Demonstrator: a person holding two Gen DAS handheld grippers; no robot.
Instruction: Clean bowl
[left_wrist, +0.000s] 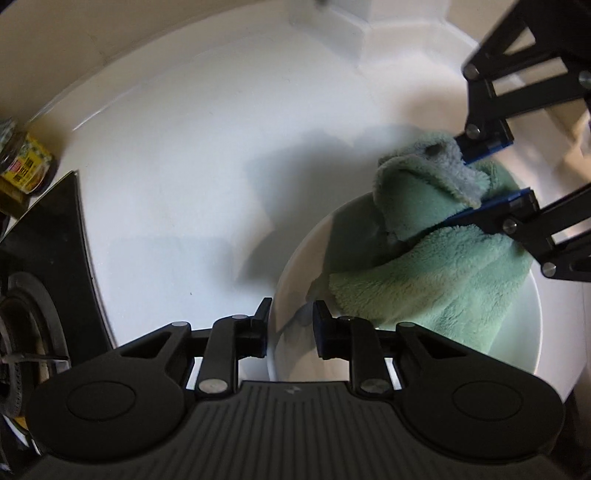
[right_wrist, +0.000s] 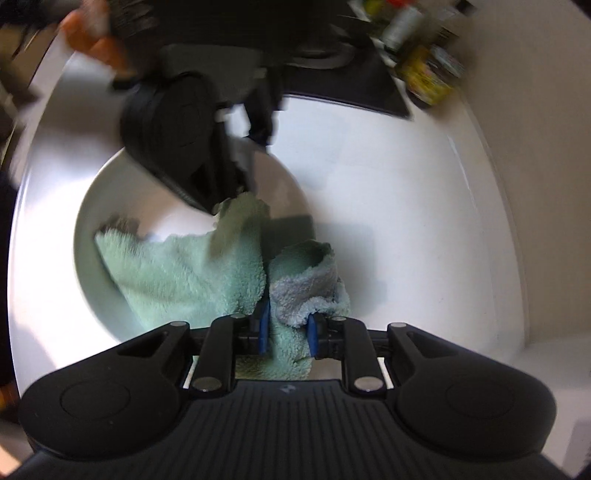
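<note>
Green fleece fills much of the white bowl (left_wrist: 532, 332), which stands on the pale worktop (left_wrist: 166, 184) near a black hob (left_wrist: 48, 258). The cloth (left_wrist: 443, 280) drapes over the bowl's far rim and down across its inside, while a bunched fold, grey on one face, is pinched between the blue pads of the right gripper (right_wrist: 286, 328). The left gripper (left_wrist: 290, 317) sits at the bowl's near rim with its fingers a narrow way apart, one outside the wall and one inside; whether they actually bite the rim cannot be told.

The step in hand looks like wiping the inside with the cloth while the other gripper steadies the bowl. To do it well, the right gripper should hold the fold firmly so the fleece does not slip out. It should also press the loose part flat against the wall and floor rather than dragging a lump. Sweeping round the curve would cover the shaded near side. The left gripper should keep the bowl from sliding on the smooth worktop. A jar (left_wrist: 26, 170) stands by the hob, well apart.
</note>
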